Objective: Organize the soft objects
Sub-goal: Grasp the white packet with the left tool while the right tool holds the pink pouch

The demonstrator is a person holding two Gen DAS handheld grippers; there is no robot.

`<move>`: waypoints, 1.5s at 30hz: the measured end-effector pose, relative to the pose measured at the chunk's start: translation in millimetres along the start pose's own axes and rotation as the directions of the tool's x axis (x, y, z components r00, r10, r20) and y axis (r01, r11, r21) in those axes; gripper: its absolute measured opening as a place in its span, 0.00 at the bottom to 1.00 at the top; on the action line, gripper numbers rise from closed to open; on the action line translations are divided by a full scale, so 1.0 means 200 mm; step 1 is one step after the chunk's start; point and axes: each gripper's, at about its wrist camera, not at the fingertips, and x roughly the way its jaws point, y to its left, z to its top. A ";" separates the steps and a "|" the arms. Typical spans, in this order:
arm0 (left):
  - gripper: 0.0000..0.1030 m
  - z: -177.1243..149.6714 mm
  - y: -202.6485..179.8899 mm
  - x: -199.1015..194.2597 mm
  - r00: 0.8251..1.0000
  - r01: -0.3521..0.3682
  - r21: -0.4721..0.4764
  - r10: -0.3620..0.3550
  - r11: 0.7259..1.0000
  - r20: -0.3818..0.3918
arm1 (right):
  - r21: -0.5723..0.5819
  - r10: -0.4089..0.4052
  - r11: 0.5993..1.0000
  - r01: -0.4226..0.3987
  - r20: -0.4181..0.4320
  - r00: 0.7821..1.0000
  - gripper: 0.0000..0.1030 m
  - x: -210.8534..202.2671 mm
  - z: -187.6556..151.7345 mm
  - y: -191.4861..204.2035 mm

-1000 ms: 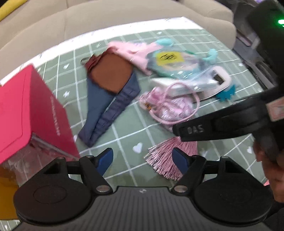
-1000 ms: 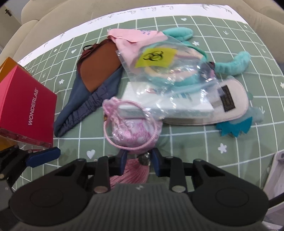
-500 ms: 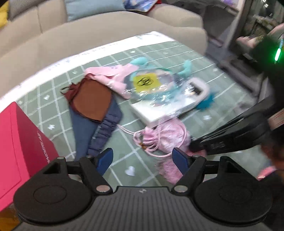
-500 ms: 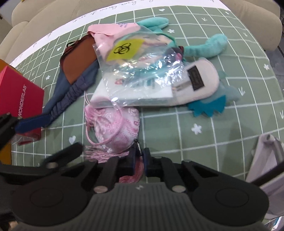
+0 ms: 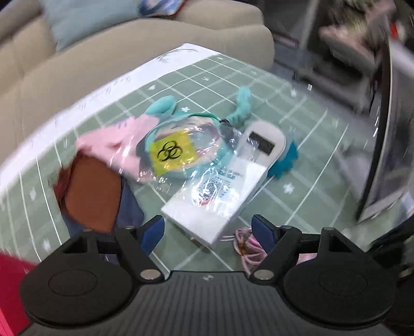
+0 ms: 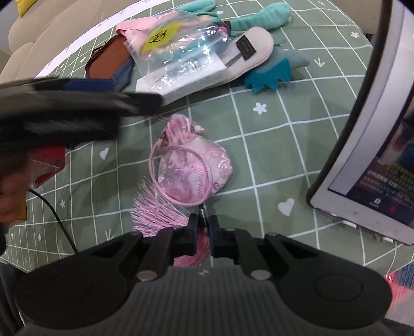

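Right wrist view shows the right claw (image 6: 204, 227) clenched on the tassel (image 6: 157, 212) end of the pink pouch (image 6: 194, 170), at the small metal link between them. The pouch lies on the green bench (image 6: 271, 144), apart from the pile where a clear bag (image 6: 178, 51) covers a teal plush toy (image 6: 258, 18) and a white box (image 6: 186, 77). Its long axis runs away from the claw, with the gathered neck pointing to the pile and the tassel fanned out to the left. The left claw (image 5: 208, 231) is released and holds nothing, above the near end of the box. I judge the step is separating the pouch from the heap; next it needs a lift and carrying to its place, slowly, because the cord loop can swing.
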 end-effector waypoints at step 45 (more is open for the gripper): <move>0.66 -0.03 0.12 0.00 0.994 0.042 -0.169 -0.059 0.985 -0.096 | 0.000 0.006 1.000 -0.006 0.019 1.000 0.05 -0.03 -0.02 -0.03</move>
